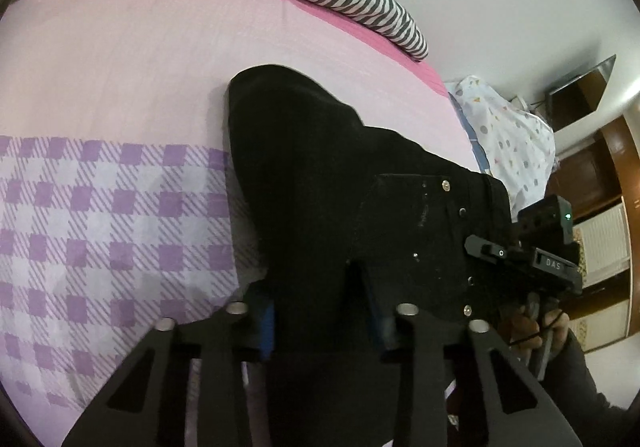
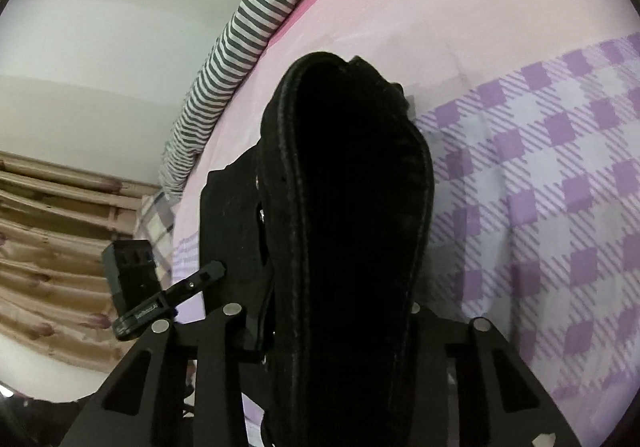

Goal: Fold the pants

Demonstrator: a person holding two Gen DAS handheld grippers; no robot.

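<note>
The black pants [image 1: 320, 175] are pinched in both claws and lifted over the bed [image 1: 120, 67]. The left claw [image 1: 320, 323] is pressed on the pocket end. The right claw [image 2: 340, 327] is pressed on the waistband, which sticks up past it.

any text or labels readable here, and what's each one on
"DAS": white letters on the body of the right gripper, seen from the left wrist camera.
A pale label on the left gripper, seen from the right wrist camera: too blurred to read.
Small marks on the black pants near the rivets: too small to read.
</note>
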